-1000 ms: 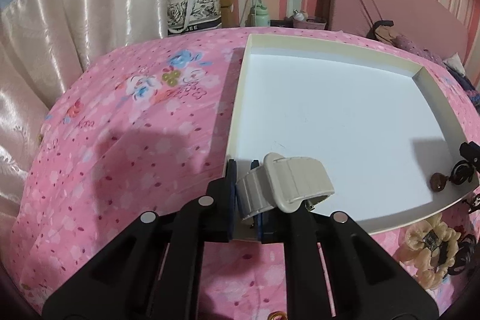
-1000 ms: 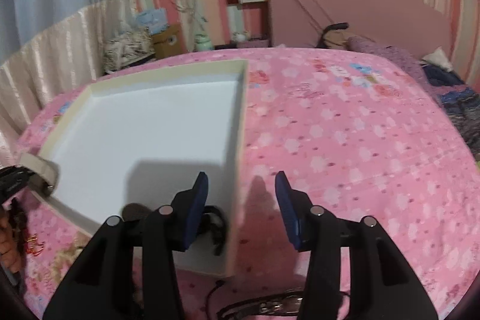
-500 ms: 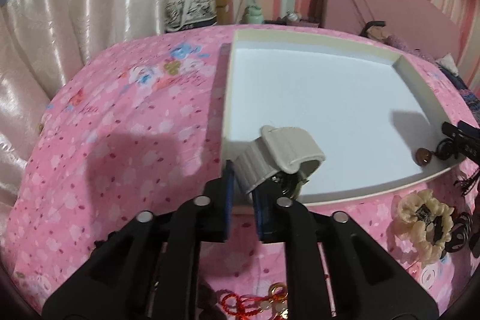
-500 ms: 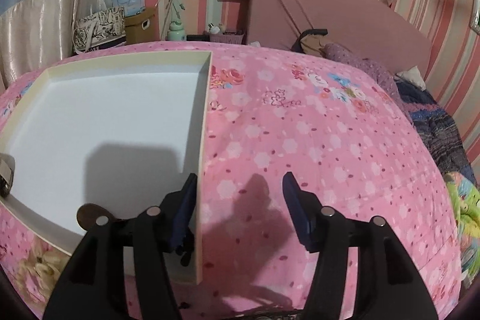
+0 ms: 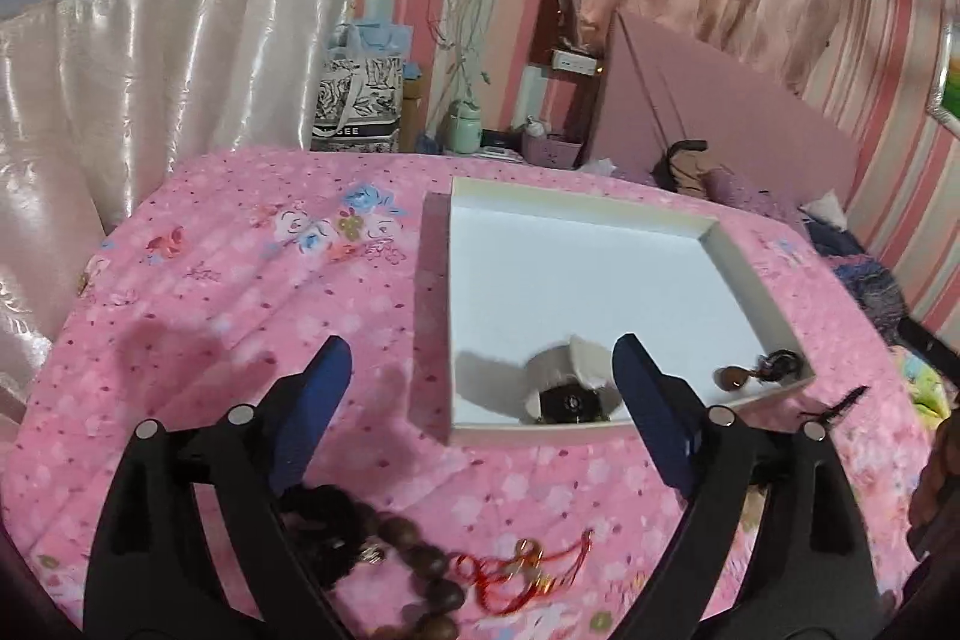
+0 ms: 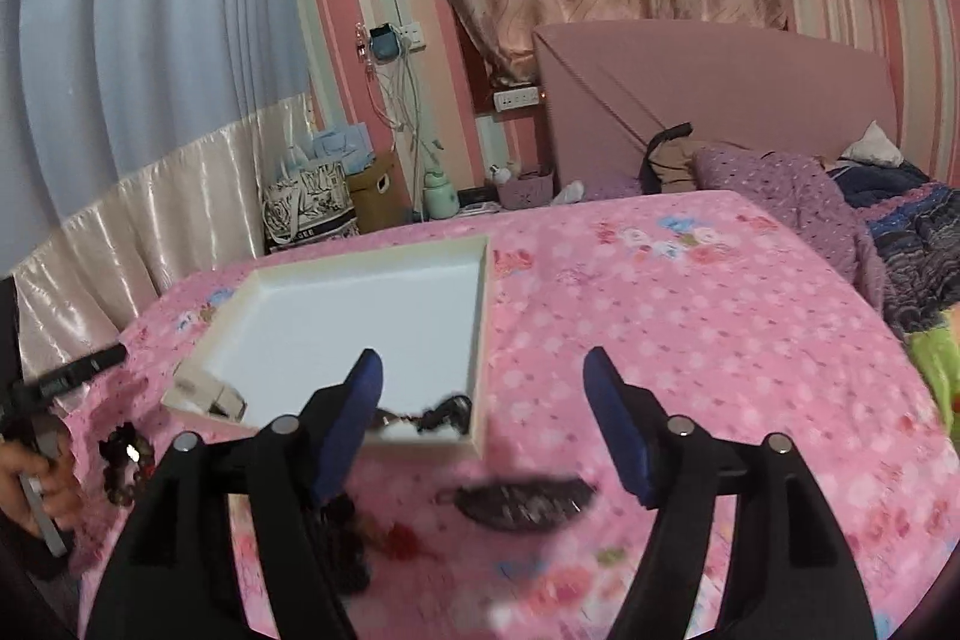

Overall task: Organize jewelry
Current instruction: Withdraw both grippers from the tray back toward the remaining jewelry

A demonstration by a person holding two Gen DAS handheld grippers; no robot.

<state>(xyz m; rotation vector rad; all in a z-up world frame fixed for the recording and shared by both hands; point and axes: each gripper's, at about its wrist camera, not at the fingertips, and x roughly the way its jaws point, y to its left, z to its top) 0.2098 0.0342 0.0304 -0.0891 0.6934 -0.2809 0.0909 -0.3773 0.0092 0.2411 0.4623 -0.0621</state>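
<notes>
Bedspread [image 5: 198, 316], pink and floral, lies bare around a shallow white tray [image 5: 576, 202]. Left tongs [image 5: 480, 370] have let go, jaws opening, nothing between. Beige watch [image 5: 570, 388] now rests against the tray's near wall. Right tongs [image 6: 483, 382] opening, empty.

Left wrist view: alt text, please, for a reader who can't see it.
The left gripper, jaws opening and empty, hangs over a pink bedspread before a white tray holding a beige watch and a dark earring. Wooden beads and red cord lie nearer.
</notes>
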